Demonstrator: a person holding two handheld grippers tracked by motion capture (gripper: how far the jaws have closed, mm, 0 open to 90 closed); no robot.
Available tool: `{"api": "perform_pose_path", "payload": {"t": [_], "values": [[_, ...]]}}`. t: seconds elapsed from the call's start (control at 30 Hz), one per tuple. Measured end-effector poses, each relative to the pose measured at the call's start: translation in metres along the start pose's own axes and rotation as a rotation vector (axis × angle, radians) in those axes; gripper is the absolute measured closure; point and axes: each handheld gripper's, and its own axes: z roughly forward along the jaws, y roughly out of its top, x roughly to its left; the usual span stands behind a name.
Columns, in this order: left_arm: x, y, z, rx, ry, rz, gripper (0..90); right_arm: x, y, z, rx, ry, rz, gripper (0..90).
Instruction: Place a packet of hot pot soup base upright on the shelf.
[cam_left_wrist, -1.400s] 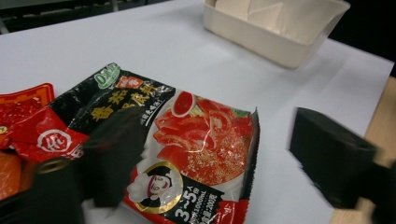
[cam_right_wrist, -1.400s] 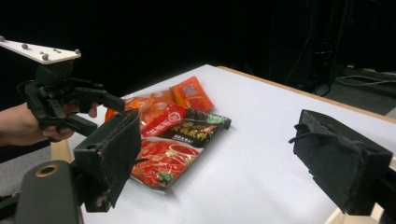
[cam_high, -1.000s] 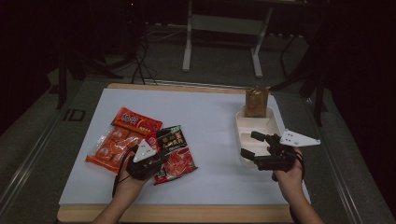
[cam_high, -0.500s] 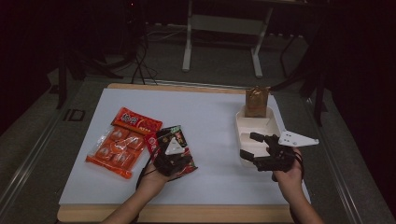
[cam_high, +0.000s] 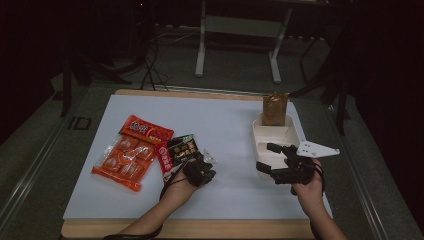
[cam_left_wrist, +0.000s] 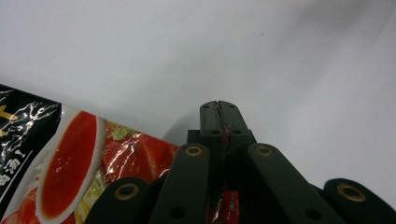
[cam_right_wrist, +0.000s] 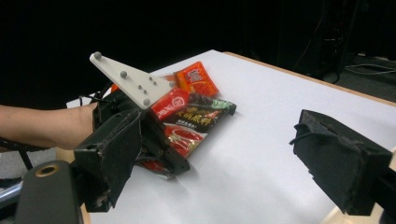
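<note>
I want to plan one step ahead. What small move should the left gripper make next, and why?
Probably lift the dark noodle packet slightly. The left gripper has its jaws shut on the packet's edge, but the packet lies flat on the table, overlapping the red packet; the white tray waits at the right.

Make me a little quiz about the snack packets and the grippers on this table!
1. True or false: the left hand-held gripper is shut on the black-and-red crinkly noodle packet.
2. What stands at the far end of the white plastic tray?
A. brown paper bag
B. blue cup
C. green bottle
3. Fill in: the right hand-held gripper has its jaws ____.

Key: 1 true; 2 A; 3 open.
</note>
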Motion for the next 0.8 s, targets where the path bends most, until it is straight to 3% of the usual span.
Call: {"api": "perform_pose_path", "payload": {"t": [0.23, 0.4, 0.5, 0.67, 0.8], "values": [[-0.005, -0.002, -0.004, 0.006, 0.02, -0.002, 90.0, 0.0, -0.001, 0.0, 0.006, 0.006, 0.007, 15.0], [0.0, -0.014, -0.016, -0.018, -0.016, -0.045, 90.0, 0.001, 0.001, -0.002, -0.002, 0.006, 0.007, 15.0], [0.002, -0.019, -0.024, -0.026, 0.012, -0.037, 90.0, 0.001, 0.002, -0.002, -0.004, 0.005, 0.003, 15.0], [0.013, -0.034, -0.035, -0.026, 0.002, -0.102, 90.0, 0.002, 0.002, -0.002, -0.009, 0.004, 0.001, 15.0], [0.017, -0.038, -0.038, -0.047, -0.012, -0.113, 90.0, 0.002, 0.003, 0.0, -0.007, 0.007, 0.002, 15.1]]}}
